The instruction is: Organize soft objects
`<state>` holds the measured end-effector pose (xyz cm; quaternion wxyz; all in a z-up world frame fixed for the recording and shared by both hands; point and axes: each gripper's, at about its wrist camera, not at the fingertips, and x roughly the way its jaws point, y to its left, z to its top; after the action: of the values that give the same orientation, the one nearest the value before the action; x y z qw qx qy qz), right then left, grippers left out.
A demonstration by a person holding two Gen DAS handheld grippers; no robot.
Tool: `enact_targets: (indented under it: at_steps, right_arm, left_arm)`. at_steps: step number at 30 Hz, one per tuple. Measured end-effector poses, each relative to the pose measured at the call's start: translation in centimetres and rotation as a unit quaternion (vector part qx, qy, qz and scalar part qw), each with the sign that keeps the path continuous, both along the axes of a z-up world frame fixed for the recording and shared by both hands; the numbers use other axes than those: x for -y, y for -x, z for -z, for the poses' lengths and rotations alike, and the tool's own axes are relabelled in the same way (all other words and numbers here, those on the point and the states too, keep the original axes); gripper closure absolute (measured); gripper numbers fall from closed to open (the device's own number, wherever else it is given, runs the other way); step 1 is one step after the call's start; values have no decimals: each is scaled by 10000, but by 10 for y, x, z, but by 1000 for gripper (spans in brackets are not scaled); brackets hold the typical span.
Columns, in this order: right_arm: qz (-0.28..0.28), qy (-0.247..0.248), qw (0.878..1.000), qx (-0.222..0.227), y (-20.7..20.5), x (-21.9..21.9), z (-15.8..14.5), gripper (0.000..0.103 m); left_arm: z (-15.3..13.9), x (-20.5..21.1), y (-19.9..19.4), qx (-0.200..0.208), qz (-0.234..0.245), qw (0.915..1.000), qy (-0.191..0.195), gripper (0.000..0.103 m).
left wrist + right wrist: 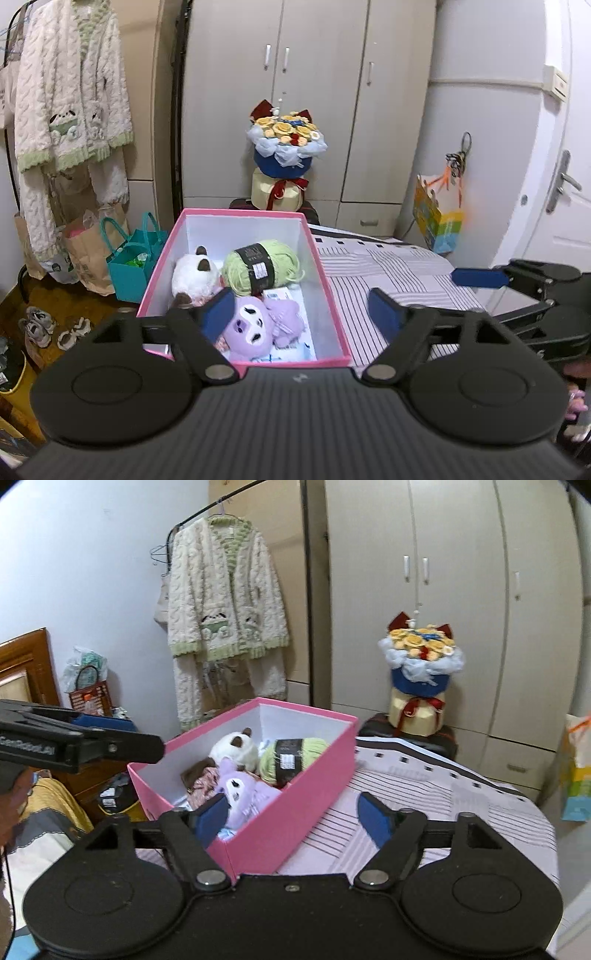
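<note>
A pink box [334,295] with a white inside stands on the striped bed cover. In it lie a purple plush [255,326], a white and brown plush [194,275] and a green yarn ball [260,266]. My left gripper [301,314] is open and empty, hovering over the box's near end. In the right wrist view the pink box [295,812] holds the purple plush [242,790], the white plush [236,747] and the yarn ball [291,758]. My right gripper [293,818] is open and empty, just in front of the box's near wall. The right gripper's fingers [480,277] show at the right of the left wrist view.
A bouquet [286,142] on a cream box stands behind the bed before the wardrobe [314,74]. A fluffy robe [70,96] hangs at the left above paper bags and a teal bag [135,258]. A door [561,184] is at the right. Shoes [40,325] lie on the floor.
</note>
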<state>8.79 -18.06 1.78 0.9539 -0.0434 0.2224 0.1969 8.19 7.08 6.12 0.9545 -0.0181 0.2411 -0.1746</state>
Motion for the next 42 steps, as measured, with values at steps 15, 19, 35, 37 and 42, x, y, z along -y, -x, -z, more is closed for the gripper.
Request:
enact_targets:
  at_steps: [15,19,35,37,42]
  right_arm:
    - [1708,-174,9847,307,60,38,-5,0]
    - [1672,-216,9856,139,67,37,-2,0]
    - [2180,-19,9759,29,87,25,24,0]
    - [2201,42,9755,41,88,23,25,0]
    - [2224,137,9749,5,89,21,29,0]
  left_arm:
    - [-1,17,35,-149,-303,9987,-383,0]
    - [6,25,39,29,-300,9977,-603,0]
    - [38,40,49,162,-453,9980,-414,0]
    - [42,42,49,142,-468,9977,-475,0]
    - [46,44,50,123,-504,9973,-521,0]
